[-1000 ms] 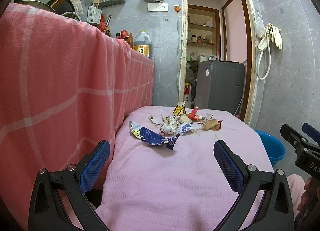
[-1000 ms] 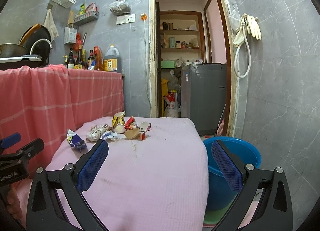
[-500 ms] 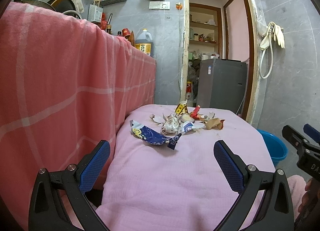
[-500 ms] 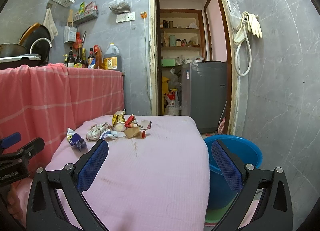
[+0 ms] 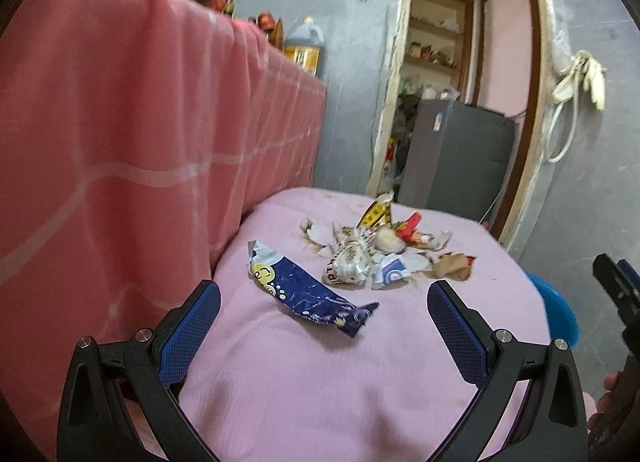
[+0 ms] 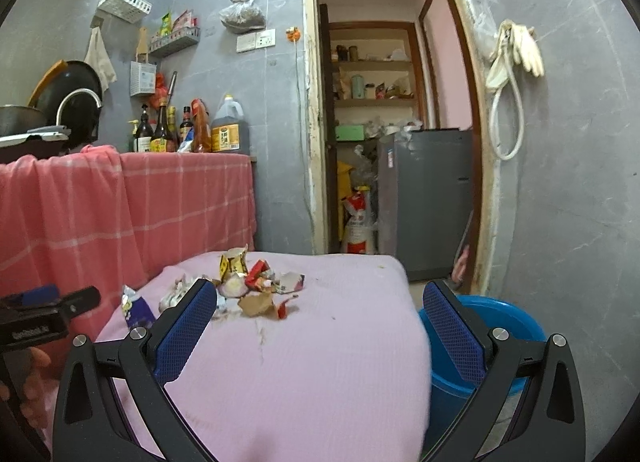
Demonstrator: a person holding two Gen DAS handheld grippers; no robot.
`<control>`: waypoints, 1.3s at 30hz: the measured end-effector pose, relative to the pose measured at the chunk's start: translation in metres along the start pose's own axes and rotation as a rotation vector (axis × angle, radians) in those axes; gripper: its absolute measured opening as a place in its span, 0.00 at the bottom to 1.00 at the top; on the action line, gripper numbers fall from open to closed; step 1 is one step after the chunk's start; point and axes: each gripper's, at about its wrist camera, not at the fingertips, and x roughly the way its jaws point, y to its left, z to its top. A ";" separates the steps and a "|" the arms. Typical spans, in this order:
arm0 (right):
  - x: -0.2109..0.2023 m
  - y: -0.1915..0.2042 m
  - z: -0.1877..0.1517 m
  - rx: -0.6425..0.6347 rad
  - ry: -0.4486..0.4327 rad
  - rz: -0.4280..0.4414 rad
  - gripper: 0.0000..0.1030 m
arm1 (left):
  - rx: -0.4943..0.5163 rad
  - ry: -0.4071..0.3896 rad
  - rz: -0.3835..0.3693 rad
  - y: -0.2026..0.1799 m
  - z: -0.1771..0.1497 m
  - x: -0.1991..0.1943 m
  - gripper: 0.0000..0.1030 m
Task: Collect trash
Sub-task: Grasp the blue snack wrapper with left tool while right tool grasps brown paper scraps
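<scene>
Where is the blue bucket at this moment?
In the right wrist view the blue bucket stands on the floor, right of the pink-covered table, below the doorway; the trash pile lies far left.

Blue bucket (image 5: 560,314) — in the left wrist view only a sliver shows past the pink-covered table (image 5: 320,374), and in the right wrist view its near side is hidden behind the right gripper's (image 6: 320,322) finger. Blue snack wrapper (image 6: 136,308) — in the right wrist view partly covered by that gripper's other finger, print too small to read; the crumpled trash pile (image 5: 380,250) behind it is too tangled to sort piece by piece. Left wrist view blurred along the red checked cloth (image 5: 120,122) and the shelf items above, their labels unreadable; the hand (image 6: 28,382) at the right wrist view's left edge is cut off.
</scene>
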 end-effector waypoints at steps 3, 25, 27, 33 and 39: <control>0.028 -0.005 0.005 0.029 0.038 0.045 1.00 | 0.006 0.053 0.031 0.000 0.007 0.020 0.99; 0.190 0.023 -0.026 0.004 0.531 0.282 0.96 | -0.132 0.362 0.016 0.053 0.010 0.073 0.58; 0.195 0.026 -0.030 0.001 0.556 0.296 0.91 | -0.110 0.351 0.016 0.047 0.010 0.074 0.50; 0.201 0.027 -0.033 0.006 0.584 0.299 0.81 | -0.086 0.323 -0.013 0.039 0.012 0.080 0.19; 0.194 0.025 -0.030 0.008 0.557 0.277 0.50 | -0.099 0.307 -0.097 0.028 0.013 0.077 0.05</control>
